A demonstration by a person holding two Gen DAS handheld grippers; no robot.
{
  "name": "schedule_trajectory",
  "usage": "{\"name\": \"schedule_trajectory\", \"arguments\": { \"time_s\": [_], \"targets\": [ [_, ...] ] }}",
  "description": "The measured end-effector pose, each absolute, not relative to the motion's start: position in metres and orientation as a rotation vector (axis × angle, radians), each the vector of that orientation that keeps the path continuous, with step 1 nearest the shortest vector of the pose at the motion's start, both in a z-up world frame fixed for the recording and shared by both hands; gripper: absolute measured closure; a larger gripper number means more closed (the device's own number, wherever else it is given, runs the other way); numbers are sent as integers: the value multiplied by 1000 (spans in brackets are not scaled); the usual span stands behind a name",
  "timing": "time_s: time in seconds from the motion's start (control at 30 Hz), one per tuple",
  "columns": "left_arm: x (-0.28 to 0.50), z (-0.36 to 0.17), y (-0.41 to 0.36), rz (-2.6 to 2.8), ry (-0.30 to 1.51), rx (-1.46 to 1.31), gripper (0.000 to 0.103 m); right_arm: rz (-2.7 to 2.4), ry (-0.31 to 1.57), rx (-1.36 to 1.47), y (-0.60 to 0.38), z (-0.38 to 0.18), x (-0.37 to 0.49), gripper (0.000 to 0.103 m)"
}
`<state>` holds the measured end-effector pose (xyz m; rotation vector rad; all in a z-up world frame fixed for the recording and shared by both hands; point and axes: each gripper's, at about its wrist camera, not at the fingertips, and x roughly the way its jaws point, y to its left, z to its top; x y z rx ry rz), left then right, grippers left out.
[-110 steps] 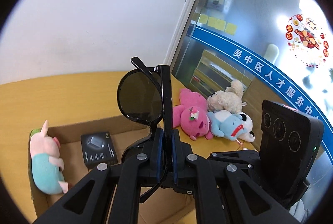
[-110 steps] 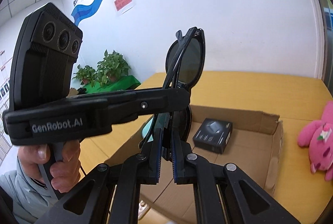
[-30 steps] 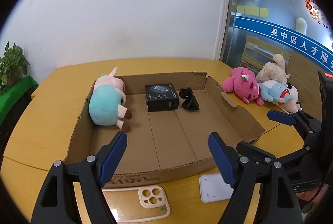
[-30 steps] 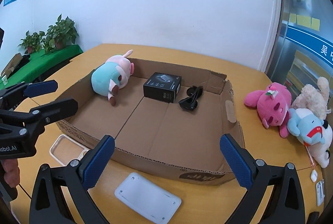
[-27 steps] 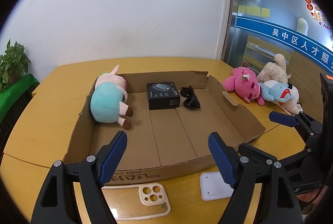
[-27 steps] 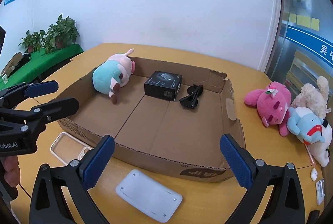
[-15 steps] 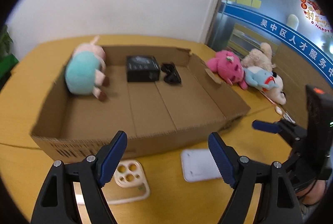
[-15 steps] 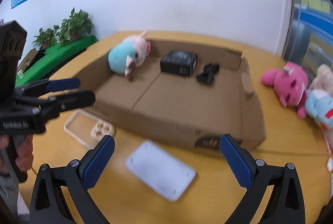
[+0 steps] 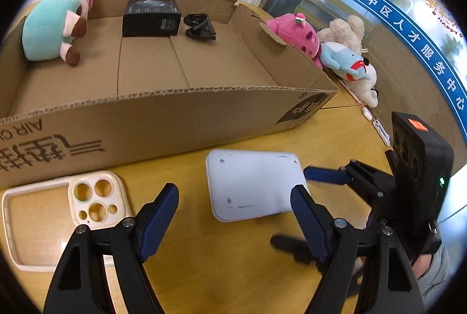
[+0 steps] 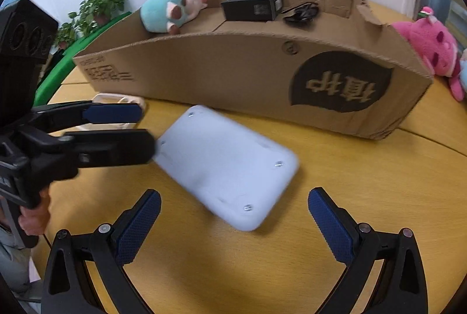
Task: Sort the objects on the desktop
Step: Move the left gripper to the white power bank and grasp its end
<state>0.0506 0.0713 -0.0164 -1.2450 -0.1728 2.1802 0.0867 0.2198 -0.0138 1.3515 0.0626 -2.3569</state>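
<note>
on the left of the yellow wooden table (image 9: 239,270) lay the cream phone case with round camera cut-outs (image 9: 58,214), just in front of the long wall of the shallow brown cardboard box (image 9: 163,121). the left gripper (image 9: 233,214) hung low over the table with its jaws wide apart and nothing between them; a second earlier it had looked down into the box from higher up, so it had dropped towards the loose items outside. inside the box, left to right, sat the teal-and-pink plush pig (image 9: 55,22), the black rectangular carton (image 9: 150,17) and the folded black sunglasses (image 9: 200,28), which a few seconds earlier both grippers had held in the air; that item looked sorted. the flat white rounded-corner plate with small screws (image 10: 224,165) lay just before the box, between the two grippers. the right gripper (image 10: 233,223), jaws also spread wide and empty, had likewise come down and now framed the plate, which i judged the next thing to be picked up. to the right, outside the box, the pink plush toy (image 10: 429,42) waited.
</note>
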Motion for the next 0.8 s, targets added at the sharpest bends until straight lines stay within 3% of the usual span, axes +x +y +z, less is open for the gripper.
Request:
{"name": "schedule_trajectory", "arguments": {
  "time_s": [0.23, 0.47, 0.7, 0.8],
  "targets": [
    [60, -18, 51, 2189, -218, -1261, 25, -2176, 11, 1252, 201, -1, 115, 3],
    [60, -26, 47, 2140, -309, -1303, 25, -2273, 137, 1297, 211, -15, 83, 3],
    [57, -35, 50, 2127, -344, -1332, 25, -2178, 131, 1278, 191, -18, 96, 17],
    [53, -41, 53, 2096, -368, -1352, 34, -2169, 125, 1265, 189, -17, 105, 24]
  ]
}}
